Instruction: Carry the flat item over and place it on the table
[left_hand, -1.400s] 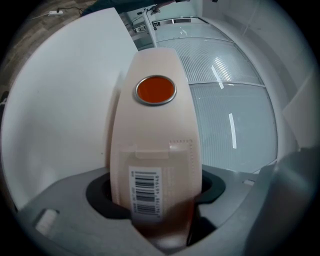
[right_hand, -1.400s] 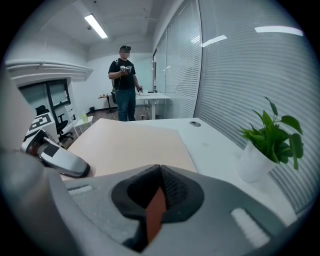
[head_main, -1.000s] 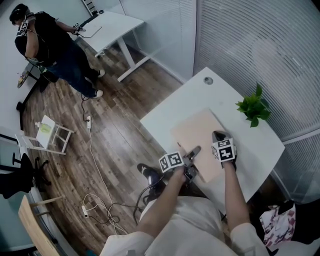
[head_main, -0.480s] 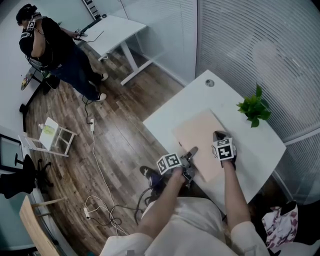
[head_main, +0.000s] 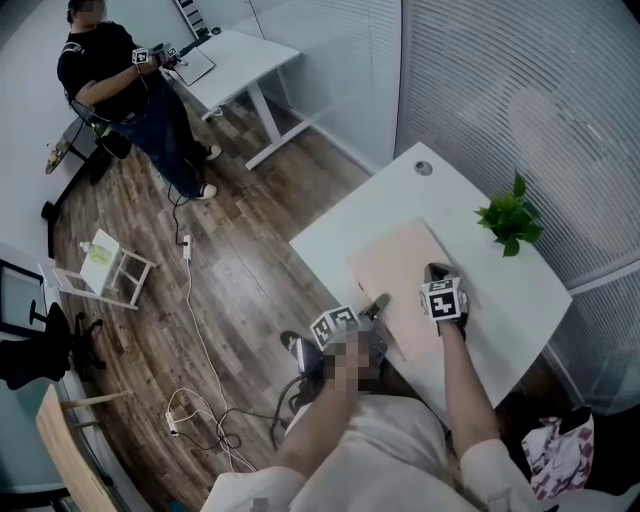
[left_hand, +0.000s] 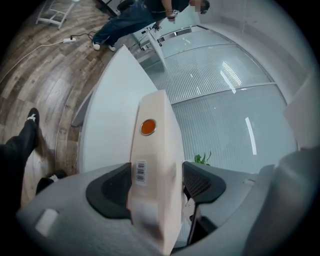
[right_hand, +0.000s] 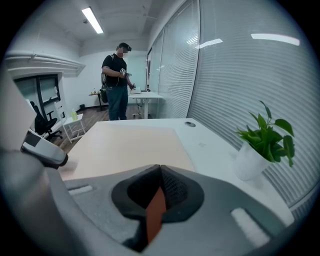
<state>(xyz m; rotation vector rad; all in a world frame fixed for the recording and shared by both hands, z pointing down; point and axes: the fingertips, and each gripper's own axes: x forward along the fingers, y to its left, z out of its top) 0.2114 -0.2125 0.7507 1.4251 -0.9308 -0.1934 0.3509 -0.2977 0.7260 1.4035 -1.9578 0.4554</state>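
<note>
Left gripper view: my left gripper clamps the board edge, right gripper closed empty; I'd lower it flat onto the table.

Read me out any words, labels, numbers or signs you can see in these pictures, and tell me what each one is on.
No words can be read anywhere in these views.
Barcode label on the board: the bars show, but its digits are too blurred to read.
Orange round sticker on the same board: no print can be made out.
Square markers on the gripper cubes: black-and-white patterns only, no letters.
</note>
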